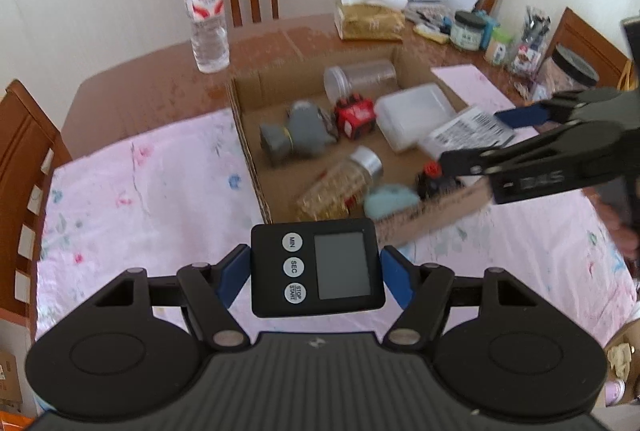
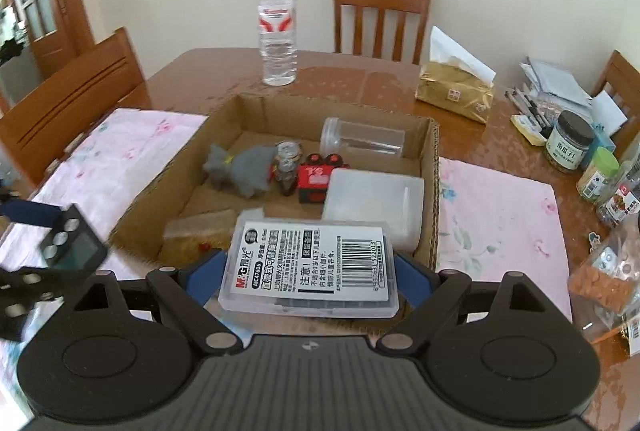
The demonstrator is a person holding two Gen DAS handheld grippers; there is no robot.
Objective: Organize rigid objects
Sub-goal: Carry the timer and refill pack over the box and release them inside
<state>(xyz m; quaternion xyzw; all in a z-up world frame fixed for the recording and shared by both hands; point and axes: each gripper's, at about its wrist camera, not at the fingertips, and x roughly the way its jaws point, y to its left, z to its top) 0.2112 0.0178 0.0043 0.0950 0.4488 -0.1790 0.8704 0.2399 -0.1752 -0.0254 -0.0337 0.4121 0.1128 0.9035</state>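
We see two hand-held grippers, each carrying something, near an open cardboard box (image 2: 430,191) that sits on a wooden surface (image 2: 192,71) partly covered by pink floral cloths (image 1: 140,199).

The left hand-held gripper (image 1: 316,271) is closed on a black digital timer (image 1: 316,267), its blue pads pressing the timer's two sides. The timer is held just short of the box's near edge, above the cloth, with its buttons and blank screen facing up.

The right hand-held gripper (image 2: 308,277) is closed on a clear plastic case (image 2: 310,271) with a printed label and barcode. The case hangs over the box's near right corner.

Inside the box lie a grey toy animal (image 2: 240,169), a small dark bottle (image 2: 286,171), a red toy car (image 2: 320,177), a clear jar (image 2: 362,141) on its side against the far wall, and a frosted white plastic container (image 2: 374,205) by the right wall. Near the front of the box, the left wrist view shows a glass jar with a silver cap (image 1: 344,179) lying tilted and a pale blue object (image 1: 390,201), both blurred.

Beyond the box stand a water bottle (image 2: 278,27) and a gold tissue pack (image 2: 454,91). To the right of the box are jars (image 2: 570,143) and packets, and wooden chairs (image 2: 382,15) ring the surface.
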